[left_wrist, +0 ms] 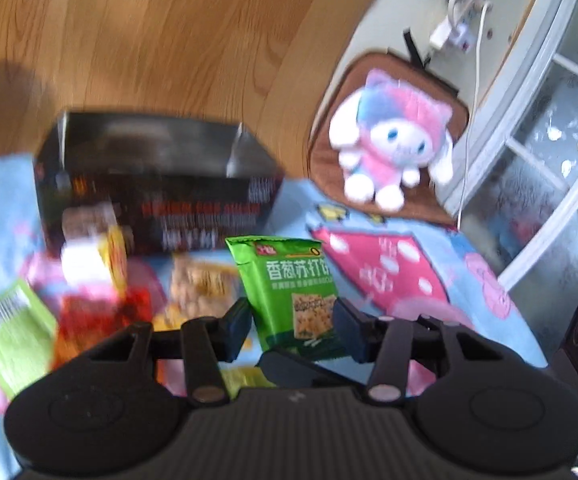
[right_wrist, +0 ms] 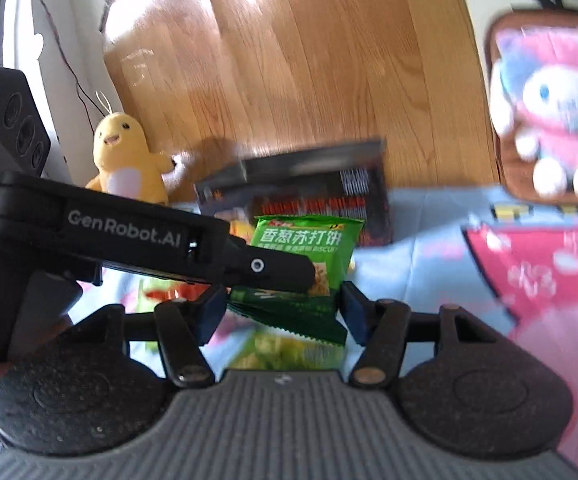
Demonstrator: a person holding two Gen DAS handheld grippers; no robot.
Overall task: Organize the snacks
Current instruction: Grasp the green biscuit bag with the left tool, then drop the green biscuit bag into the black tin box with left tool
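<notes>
A green biscuit packet point(left_wrist: 289, 292) with Chinese lettering stands upright between the fingers of my left gripper point(left_wrist: 293, 328), whose pads touch its sides. The same packet point(right_wrist: 301, 264) shows in the right wrist view, with the left gripper's black finger point(right_wrist: 273, 268) across it. My right gripper point(right_wrist: 285, 316) straddles the packet's lower edge; its jaws stand apart. A black open box point(left_wrist: 157, 184) stands behind on the blue cartoon cloth point(left_wrist: 469, 264); it also shows in the right wrist view point(right_wrist: 309, 188). Several other snack packets point(left_wrist: 101, 280) lie left, blurred.
A pink and white plush toy point(left_wrist: 389, 140) sits on a brown cushion point(left_wrist: 329, 152) at the right. A yellow plush chick point(right_wrist: 129, 156) stands at the left by the wooden floor point(left_wrist: 149, 40). A white cabinet point(left_wrist: 549, 120) and cables point(left_wrist: 477, 40) are at far right.
</notes>
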